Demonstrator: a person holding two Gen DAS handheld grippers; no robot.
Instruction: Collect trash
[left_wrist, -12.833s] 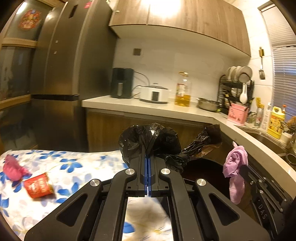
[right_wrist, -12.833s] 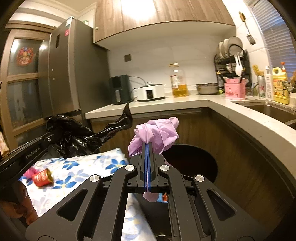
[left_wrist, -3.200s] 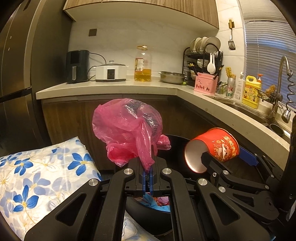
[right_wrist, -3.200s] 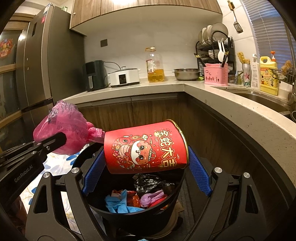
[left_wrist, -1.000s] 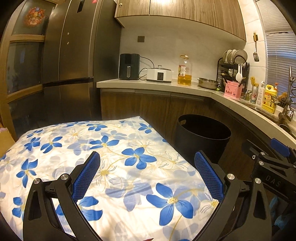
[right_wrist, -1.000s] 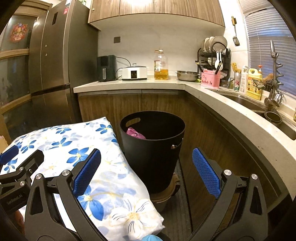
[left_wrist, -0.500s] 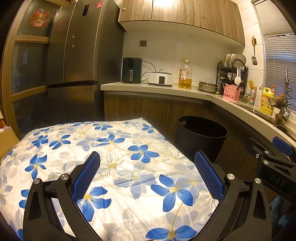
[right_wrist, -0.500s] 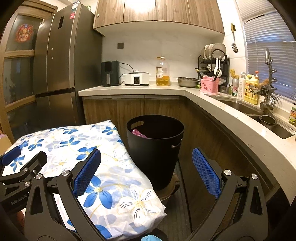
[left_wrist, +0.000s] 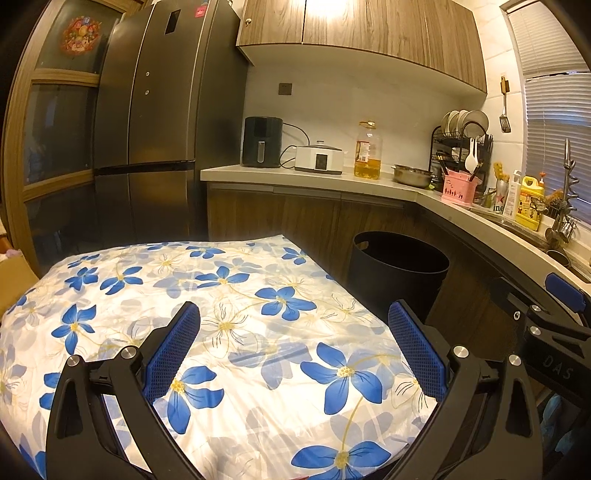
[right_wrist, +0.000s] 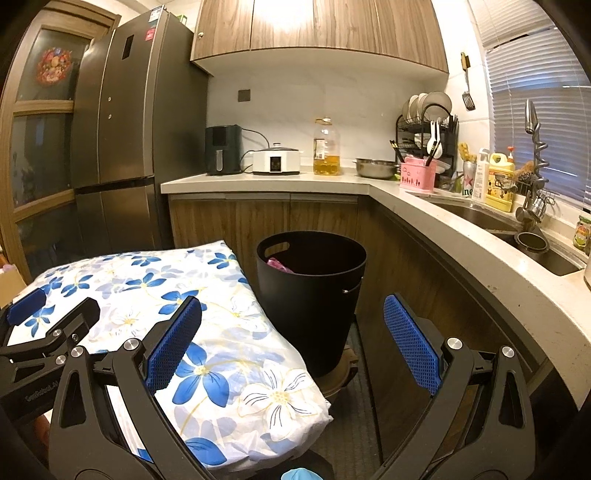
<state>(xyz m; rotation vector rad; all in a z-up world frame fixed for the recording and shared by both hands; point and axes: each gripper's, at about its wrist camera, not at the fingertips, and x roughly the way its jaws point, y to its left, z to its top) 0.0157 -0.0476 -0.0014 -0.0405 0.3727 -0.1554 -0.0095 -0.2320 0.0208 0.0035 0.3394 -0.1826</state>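
A black trash bin (right_wrist: 312, 295) stands on the floor beside the table, against the wooden cabinets; it also shows in the left wrist view as the bin (left_wrist: 397, 273). A bit of pink trash (right_wrist: 277, 264) peeks over its rim. My left gripper (left_wrist: 293, 347) hangs open over the flower-print tablecloth (left_wrist: 207, 317), with nothing between its fingers. My right gripper (right_wrist: 291, 339) is open too, held back from the bin and above the table's corner. No loose trash shows on the cloth.
The tablecloth-covered table (right_wrist: 207, 332) fills the left. A curved counter (right_wrist: 480, 251) with a sink runs on the right. A dark fridge (left_wrist: 155, 140) stands at the back left. Appliances, an oil bottle (left_wrist: 367, 153) and a dish rack line the counter.
Both grippers have drawn back and up from the bin, so it looks smaller. Earlier the pink bag and the red cup were held over the bin; now both grippers are empty.
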